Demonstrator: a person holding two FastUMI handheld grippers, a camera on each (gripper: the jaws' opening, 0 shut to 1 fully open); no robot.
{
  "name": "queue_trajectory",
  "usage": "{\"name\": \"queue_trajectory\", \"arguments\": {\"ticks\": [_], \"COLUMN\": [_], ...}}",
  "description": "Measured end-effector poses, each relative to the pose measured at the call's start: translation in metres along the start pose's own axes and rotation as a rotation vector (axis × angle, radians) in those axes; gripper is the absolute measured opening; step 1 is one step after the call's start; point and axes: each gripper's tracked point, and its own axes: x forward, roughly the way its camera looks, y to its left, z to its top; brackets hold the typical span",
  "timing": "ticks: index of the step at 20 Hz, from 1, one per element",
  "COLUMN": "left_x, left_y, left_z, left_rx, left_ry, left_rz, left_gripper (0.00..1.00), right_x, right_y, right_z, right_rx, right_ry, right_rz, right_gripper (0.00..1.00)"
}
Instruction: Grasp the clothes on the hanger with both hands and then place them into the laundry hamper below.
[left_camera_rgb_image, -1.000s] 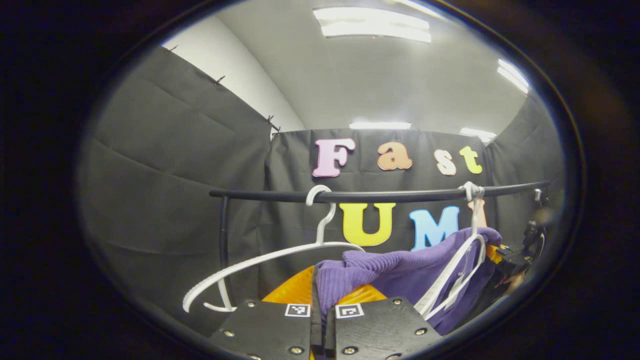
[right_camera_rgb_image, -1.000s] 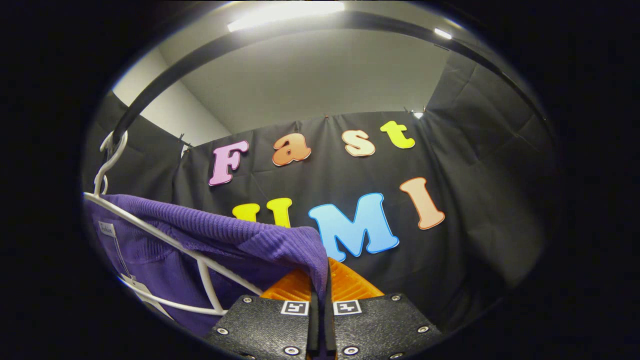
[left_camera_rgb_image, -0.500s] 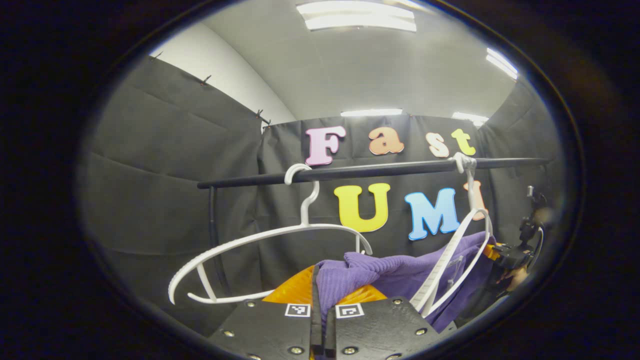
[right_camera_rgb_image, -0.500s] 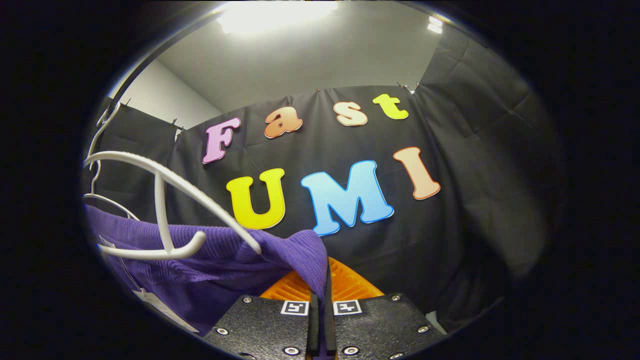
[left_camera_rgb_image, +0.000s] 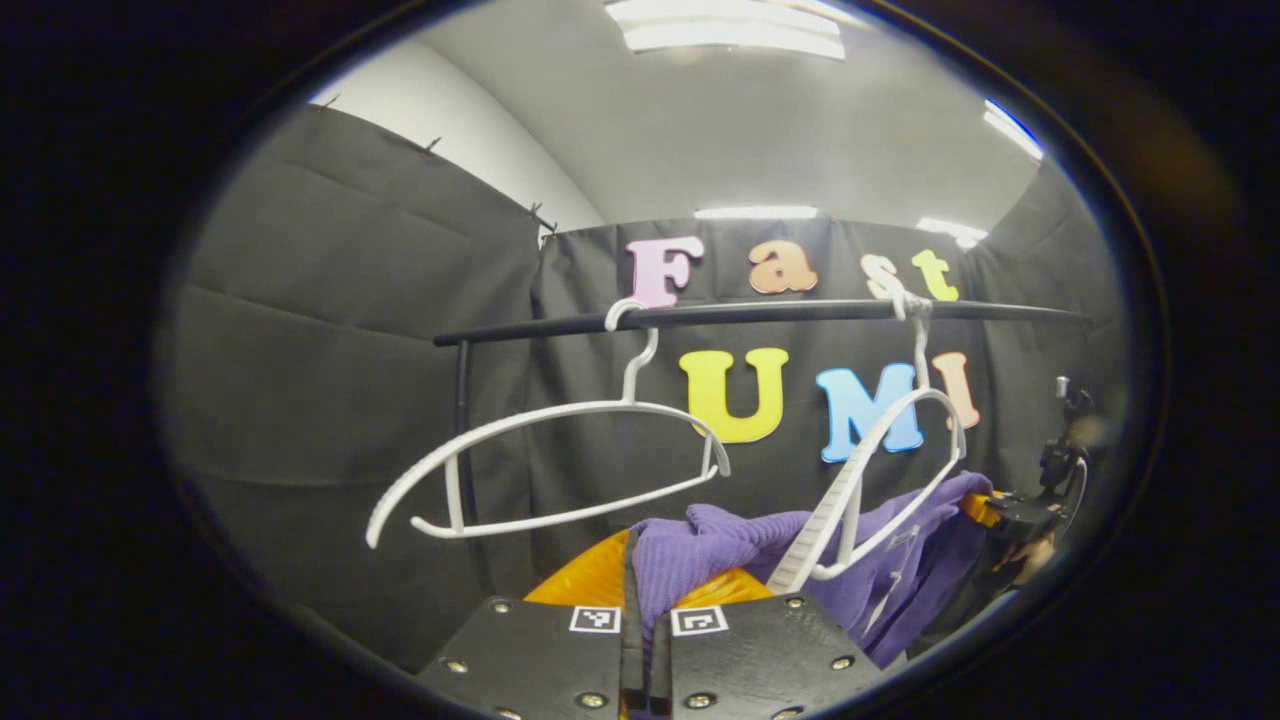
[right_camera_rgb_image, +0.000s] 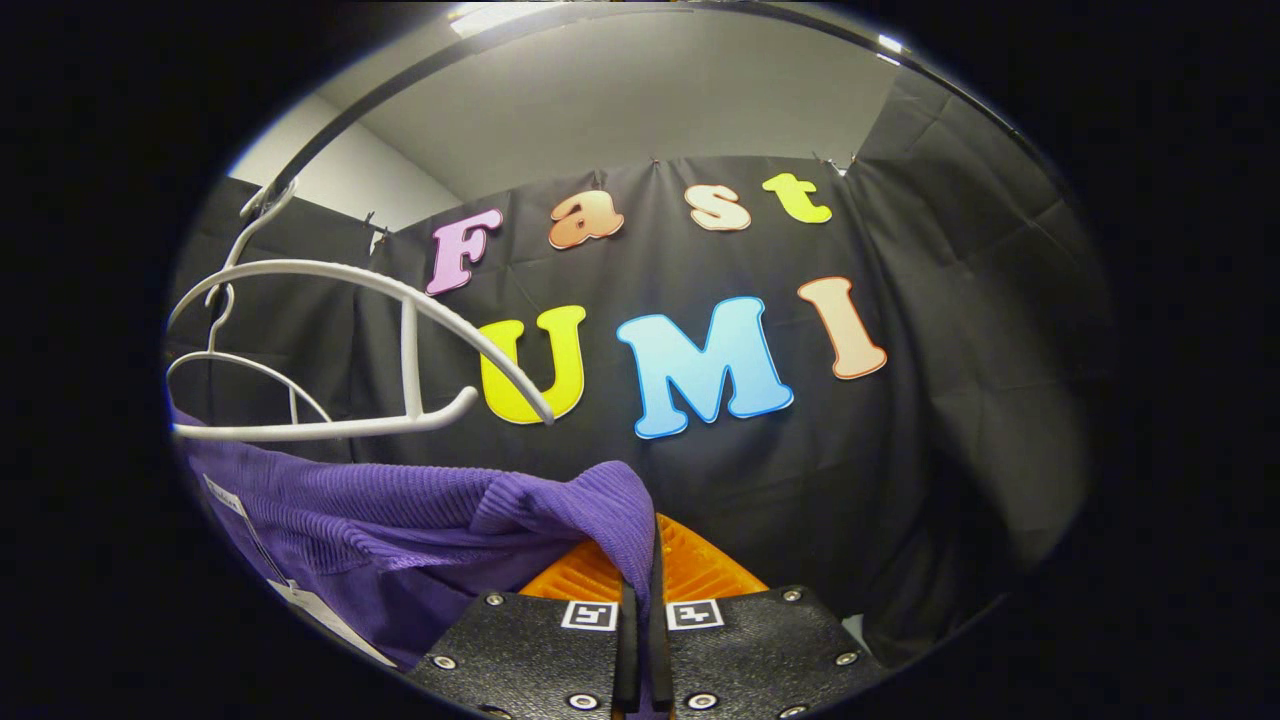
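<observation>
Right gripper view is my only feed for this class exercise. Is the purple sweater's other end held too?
Observer: Yes. In the left gripper view the left hand-held gripper is shut on a bunched fold of the purple sweater.
Operator: Can you see my gripper from there?
Observer: Yes. The right hand-held gripper is at the sweater's far end, with a hand behind it.
Operator: What holds up the rail?
Observer: A dark upright post under one end of the rail.

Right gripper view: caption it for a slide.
Right gripper pinching a purple sweater below two bare white hangers.
</observation>
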Motion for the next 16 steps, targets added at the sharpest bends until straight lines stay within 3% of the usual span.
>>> {"name": "queue_trajectory", "arguments": {"ticks": [12,16], "left_x": [-0.048,-0.082], "left_y": [0.019,0.016], "left_z": [-0.036,-0.036], "left_rx": [-0.023,-0.045], "left_ry": [0.046,0.050], "left_rz": [-0.007,-0.051], "left_gripper": [0.03,0.04], "right_x": [-0.067,-0.109], "right_y": [0.022,0.033], "right_z": [-0.019,-0.014], "right_rx": [-0.066,-0.045], "right_ry": [0.052,0.057], "right_rz": [0.042,0.044], "right_gripper": [0.04,0.04]}}
